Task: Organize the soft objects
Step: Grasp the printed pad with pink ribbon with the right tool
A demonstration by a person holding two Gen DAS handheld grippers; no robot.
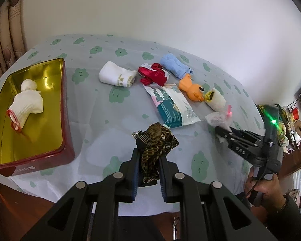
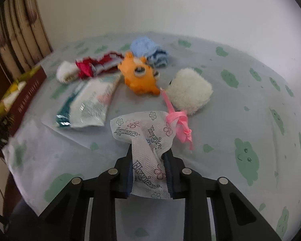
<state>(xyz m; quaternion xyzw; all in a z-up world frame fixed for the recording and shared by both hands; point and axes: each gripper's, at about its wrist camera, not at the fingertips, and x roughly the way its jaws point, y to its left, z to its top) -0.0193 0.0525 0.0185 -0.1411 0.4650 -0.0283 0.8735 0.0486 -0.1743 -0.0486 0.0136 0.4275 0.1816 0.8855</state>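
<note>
The left tongs [image 1: 149,156] clamp a dark brown patterned cloth [image 1: 155,140], held above the bench [image 1: 102,136] just right of the red tin [image 1: 67,132]. A white knitted doll [image 1: 27,102] lies inside the tin. The right tongs [image 2: 149,158] pinch a printed tissue packet [image 2: 142,132] with a pink ribbon [image 2: 180,124]. Well right of the tin lie a white sock [image 1: 117,76], red cloth [image 1: 153,74], blue towel [image 1: 175,65], orange plush [image 1: 191,89], wipes pack [image 1: 171,106] and a fluffy white toy [image 2: 190,94].
</note>
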